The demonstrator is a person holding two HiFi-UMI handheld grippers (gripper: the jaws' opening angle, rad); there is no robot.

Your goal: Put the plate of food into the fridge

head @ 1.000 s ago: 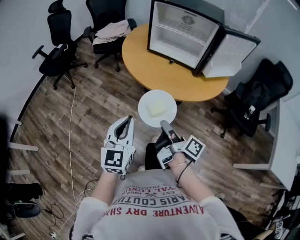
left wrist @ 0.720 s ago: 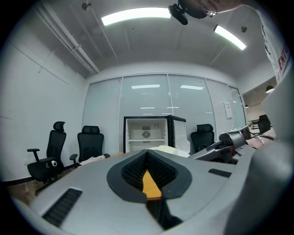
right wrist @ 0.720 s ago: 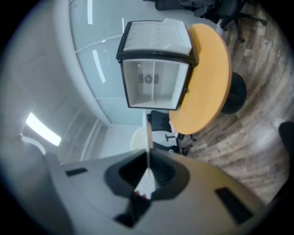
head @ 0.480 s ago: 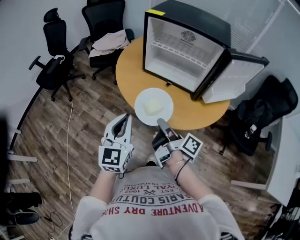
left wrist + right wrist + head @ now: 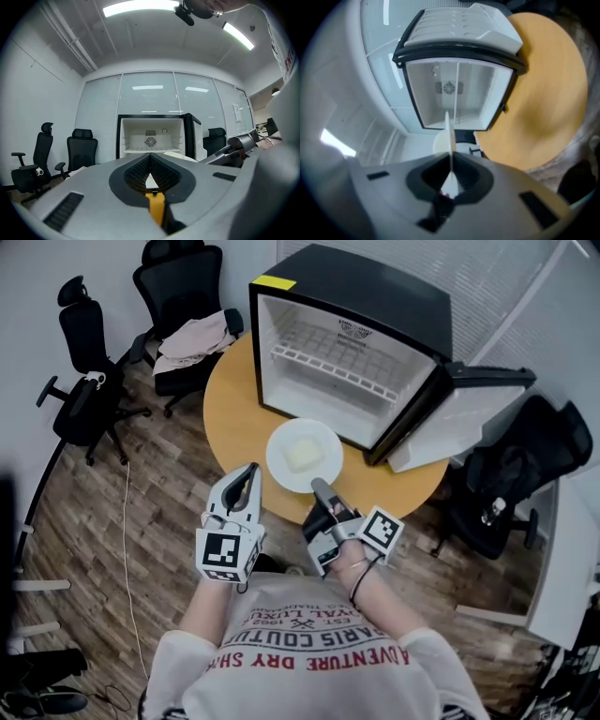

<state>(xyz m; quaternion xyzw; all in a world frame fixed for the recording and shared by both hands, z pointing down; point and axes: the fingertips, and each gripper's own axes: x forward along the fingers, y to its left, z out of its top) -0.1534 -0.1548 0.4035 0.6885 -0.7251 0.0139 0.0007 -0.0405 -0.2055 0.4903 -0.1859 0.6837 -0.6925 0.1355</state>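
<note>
Right claw [image 5: 319, 487] clamped on the rim of the plate of food [image 5: 304, 456], over the counter [image 5: 234, 418] facing the open fridge [image 5: 347, 362], left claw [image 5: 246, 476] clenched on nothing.

The plate [image 5: 303, 456] is round and white, with a pale yellowish block of food [image 5: 302, 455] at its middle. It is held level, its near rim pinched between the jaws of the right gripper [image 5: 319, 486], over the near part of the round wooden table [image 5: 232, 418] and just in front of the fridge's opening. The fridge [image 5: 375, 306] is small and black and stands upright on the far half of the table. Its door [image 5: 441, 423] is swung wide to the right, showing a white inside with one wire shelf [image 5: 328, 362].
</note>
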